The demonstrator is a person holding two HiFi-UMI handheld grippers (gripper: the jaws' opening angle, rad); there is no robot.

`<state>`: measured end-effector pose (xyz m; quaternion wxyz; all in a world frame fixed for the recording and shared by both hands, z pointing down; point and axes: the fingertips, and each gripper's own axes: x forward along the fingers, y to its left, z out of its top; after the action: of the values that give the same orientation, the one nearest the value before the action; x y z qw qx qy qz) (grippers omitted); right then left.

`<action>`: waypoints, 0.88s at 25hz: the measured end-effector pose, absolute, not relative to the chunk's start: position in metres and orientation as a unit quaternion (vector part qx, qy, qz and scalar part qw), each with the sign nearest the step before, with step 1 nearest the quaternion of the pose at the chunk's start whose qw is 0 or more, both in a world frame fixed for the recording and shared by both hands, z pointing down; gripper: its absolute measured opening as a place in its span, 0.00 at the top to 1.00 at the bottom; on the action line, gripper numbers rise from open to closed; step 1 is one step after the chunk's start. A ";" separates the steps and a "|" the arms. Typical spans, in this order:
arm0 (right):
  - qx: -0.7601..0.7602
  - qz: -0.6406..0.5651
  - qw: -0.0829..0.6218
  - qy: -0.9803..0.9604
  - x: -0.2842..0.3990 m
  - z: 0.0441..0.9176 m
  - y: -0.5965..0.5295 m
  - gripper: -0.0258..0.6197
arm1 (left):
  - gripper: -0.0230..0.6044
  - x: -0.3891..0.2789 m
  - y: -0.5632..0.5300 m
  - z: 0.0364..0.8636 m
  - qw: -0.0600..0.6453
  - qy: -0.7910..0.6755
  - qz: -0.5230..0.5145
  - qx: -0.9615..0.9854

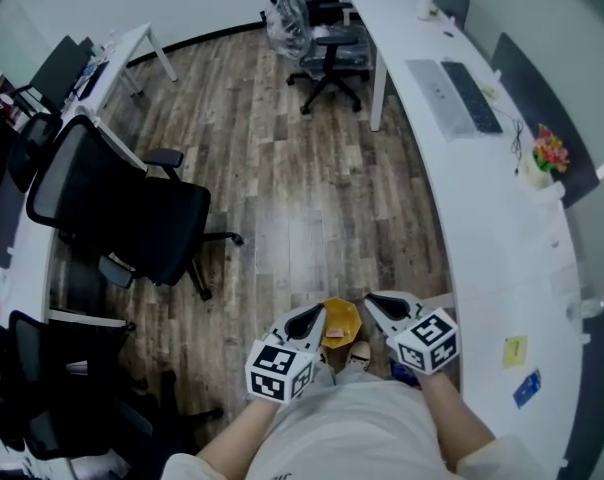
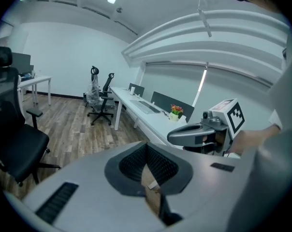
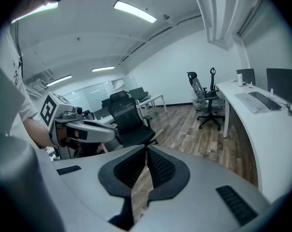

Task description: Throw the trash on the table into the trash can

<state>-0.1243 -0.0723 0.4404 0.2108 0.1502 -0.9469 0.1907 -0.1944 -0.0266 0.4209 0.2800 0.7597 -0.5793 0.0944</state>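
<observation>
Pale shirt [image 1: 352,433] and two forearms fill the near edge of the head view, each hand carrying a tool that points away from the person. The left tool [image 1: 312,316] has its jaws closed together. In its own view the ribbed pads meet at the tip, and only a thin tan strip shows in the slit behind them; I cannot tell what that strip is. The right tool [image 1: 377,303] is closed too, pads touching at the tip, with plank floor [image 1: 302,188] showing through the narrow gap behind them.

On the floor lies the yellow trash can [image 1: 340,324]. In the head view it sits between the two tools, its left edge just beside the left tool's tip and its right edge near the right tool's tip. A shoe [image 1: 359,354] shows just on its near side.

Along the right, a long white desk [image 1: 502,258] runs from near to far. A yellow slip [image 1: 515,350] and a blue slip [image 1: 527,388] lie on its near end, to the right of the right tool and well apart from the trash can. Farther along are flowers [image 1: 548,153] and a keyboard [image 1: 471,96]. A black office chair [image 1: 132,213] stands to the left.
</observation>
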 end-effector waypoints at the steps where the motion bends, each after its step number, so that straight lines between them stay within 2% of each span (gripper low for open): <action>1: 0.149 0.190 0.212 -0.947 -0.123 0.440 -0.072 0.90 | 0.97 -0.194 -0.026 0.420 0.277 -0.583 0.093 0.758; 15: 0.161 0.198 0.205 -0.945 -0.108 0.441 -0.075 0.90 | 0.96 -0.196 -0.028 0.410 0.262 -0.588 0.084 0.760; 22: 0.214 0.201 0.194 -0.936 -0.078 0.433 -0.079 0.90 | 0.96 -0.165 -0.041 0.409 0.254 -0.534 0.098 0.801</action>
<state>-0.0784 -0.0793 0.4328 0.1940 0.2141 -0.9361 0.2005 -0.1646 -0.0406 0.4088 0.2537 0.8006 -0.5338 0.0982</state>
